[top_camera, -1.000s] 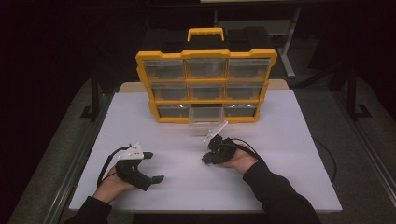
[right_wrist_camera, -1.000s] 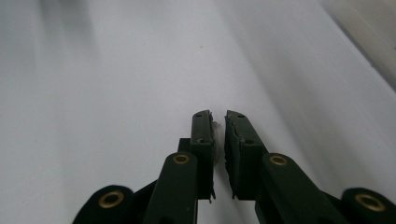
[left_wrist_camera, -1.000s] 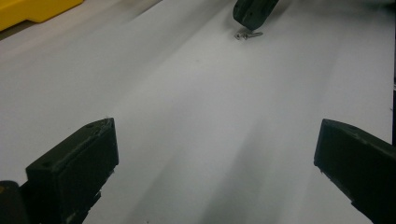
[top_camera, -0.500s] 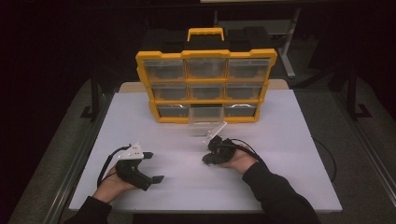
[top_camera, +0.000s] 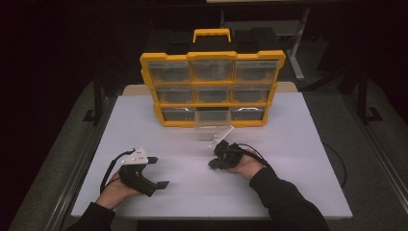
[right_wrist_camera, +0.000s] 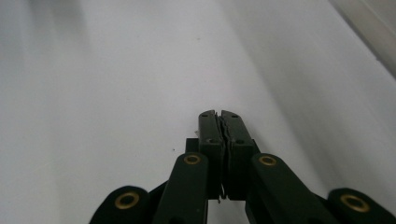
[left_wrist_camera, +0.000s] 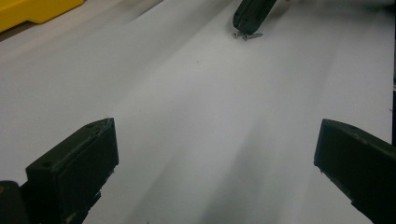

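Note:
My right gripper (top_camera: 212, 165) rests tip-down on the white table (top_camera: 298, 144), in front of the yellow drawer organizer (top_camera: 166, 57). Its jaws are shut (right_wrist_camera: 219, 115). In the left gripper view the right gripper (left_wrist_camera: 251, 15) shows far off, with a small metal screw (left_wrist_camera: 247, 35) pinched at its tip against the table. My left gripper (top_camera: 158, 172) lies on the table's near left, jaws wide open (left_wrist_camera: 215, 158), nothing between them. A hand holds each gripper.
The organizer has three rows of clear drawers and a yellow handle (top_camera: 211, 33) on top. Its bottom middle drawer (top_camera: 211, 118) is pulled out toward me, with a clear flap (top_camera: 222, 135) lying in front of it. Cables trail from both grippers.

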The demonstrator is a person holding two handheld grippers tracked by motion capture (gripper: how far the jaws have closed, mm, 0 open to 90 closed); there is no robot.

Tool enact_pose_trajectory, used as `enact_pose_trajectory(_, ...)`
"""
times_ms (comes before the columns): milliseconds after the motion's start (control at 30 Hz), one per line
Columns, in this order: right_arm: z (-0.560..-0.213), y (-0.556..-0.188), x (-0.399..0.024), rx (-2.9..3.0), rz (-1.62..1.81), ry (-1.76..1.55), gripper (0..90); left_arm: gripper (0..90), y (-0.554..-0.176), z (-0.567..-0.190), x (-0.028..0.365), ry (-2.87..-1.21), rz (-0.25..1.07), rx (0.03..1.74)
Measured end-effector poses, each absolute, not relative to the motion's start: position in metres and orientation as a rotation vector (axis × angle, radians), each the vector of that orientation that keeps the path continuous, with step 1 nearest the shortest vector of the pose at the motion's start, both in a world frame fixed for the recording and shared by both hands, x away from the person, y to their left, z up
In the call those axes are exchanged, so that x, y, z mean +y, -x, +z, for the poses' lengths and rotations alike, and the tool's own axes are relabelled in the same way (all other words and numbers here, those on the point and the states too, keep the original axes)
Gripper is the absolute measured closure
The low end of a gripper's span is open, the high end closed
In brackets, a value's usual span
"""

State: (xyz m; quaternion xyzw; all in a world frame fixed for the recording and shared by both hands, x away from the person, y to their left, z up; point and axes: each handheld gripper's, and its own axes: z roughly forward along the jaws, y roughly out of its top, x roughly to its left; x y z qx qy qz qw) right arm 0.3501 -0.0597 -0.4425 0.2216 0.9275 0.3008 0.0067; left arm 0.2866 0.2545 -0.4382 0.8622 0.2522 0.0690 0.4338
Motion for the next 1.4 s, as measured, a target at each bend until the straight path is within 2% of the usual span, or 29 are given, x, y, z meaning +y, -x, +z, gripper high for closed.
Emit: enact_pose_trajectory(1400, -0.387, -0.363, -0.088, 2.82, 1.018, -0.79, 86.8, 0.0, -0.286, -0.439, 0.253, -2.155, 0.169, 0.626)
